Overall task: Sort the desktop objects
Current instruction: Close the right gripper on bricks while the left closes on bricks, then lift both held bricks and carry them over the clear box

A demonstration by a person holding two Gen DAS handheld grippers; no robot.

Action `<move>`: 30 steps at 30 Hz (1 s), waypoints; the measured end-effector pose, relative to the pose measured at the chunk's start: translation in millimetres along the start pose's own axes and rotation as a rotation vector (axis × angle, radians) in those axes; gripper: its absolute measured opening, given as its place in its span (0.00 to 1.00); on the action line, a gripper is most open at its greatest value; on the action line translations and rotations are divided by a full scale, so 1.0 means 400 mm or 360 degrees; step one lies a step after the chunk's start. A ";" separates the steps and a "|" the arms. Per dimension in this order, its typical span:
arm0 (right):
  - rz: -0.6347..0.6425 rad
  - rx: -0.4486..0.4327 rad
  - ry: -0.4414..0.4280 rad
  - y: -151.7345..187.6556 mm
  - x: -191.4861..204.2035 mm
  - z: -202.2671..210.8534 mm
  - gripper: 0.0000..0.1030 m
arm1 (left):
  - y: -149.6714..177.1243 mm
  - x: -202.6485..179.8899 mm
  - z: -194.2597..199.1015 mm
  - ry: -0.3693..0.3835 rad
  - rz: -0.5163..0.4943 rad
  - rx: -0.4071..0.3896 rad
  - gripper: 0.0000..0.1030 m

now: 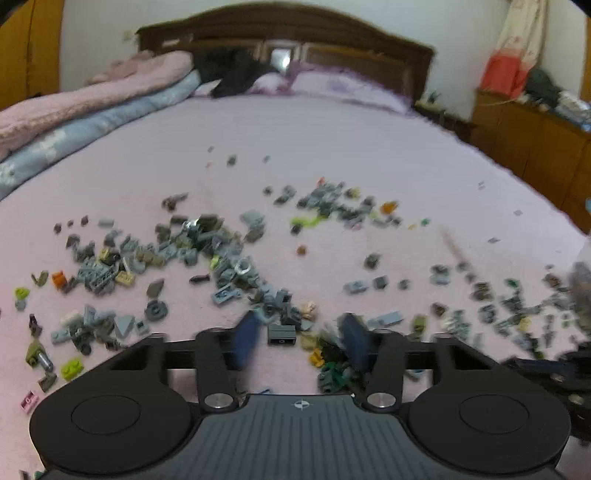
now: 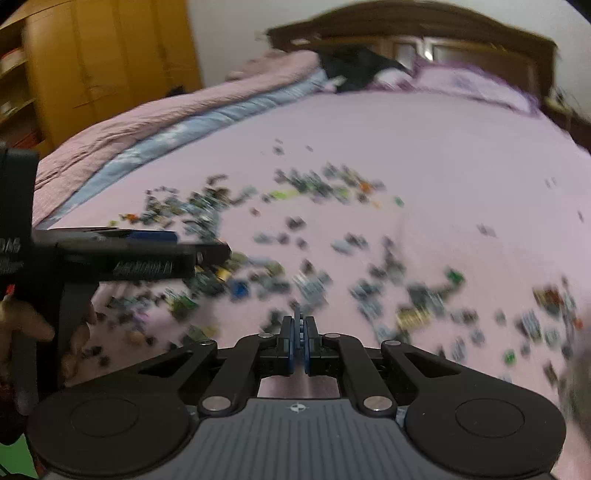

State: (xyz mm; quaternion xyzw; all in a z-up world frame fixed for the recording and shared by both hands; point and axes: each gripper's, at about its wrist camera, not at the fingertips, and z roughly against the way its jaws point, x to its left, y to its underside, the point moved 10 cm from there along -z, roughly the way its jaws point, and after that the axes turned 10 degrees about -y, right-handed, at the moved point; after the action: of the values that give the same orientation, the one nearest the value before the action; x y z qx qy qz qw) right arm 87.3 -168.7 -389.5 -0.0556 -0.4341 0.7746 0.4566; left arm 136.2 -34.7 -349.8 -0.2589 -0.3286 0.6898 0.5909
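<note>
- Left gripper is seen wide open, blue pads apart, nothing held; a dark grey brick lies on the sheet between the fingers.
- Right gripper is seen nearly closed, with a small bluish piece pinched between the pads; shape blurred, cannot be told.
- Small building bricks are scattered in loose piles over the pink bed sheet, mostly grey, a few lime, orange, green.
- Left gripper is seen from the right wrist view at the left edge, above the bricks.
- Wooden headboard is seen behind, pillows below it.
</note>
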 end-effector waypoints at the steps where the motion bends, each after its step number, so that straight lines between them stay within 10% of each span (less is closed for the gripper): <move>1: -0.0022 -0.0006 -0.0005 0.006 -0.006 0.000 0.05 | 0.002 -0.001 -0.001 -0.0006 -0.0011 -0.0013 0.41; 5: -0.0078 -0.0028 -0.0017 0.026 -0.021 -0.004 0.05 | 0.003 0.000 0.010 0.0000 -0.0006 -0.0021 0.25; 30: 0.0147 -0.0319 0.0059 -0.077 0.050 0.184 0.05 | -0.089 -0.131 0.231 0.0300 -0.0160 -0.0270 0.24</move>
State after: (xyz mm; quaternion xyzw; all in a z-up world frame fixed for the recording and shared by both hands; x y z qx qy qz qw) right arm 60.8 -193.0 -315.6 -0.1353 -0.4978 0.7463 0.4206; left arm 99.1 -96.8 -264.4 -0.3548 -0.3414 0.6017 0.6289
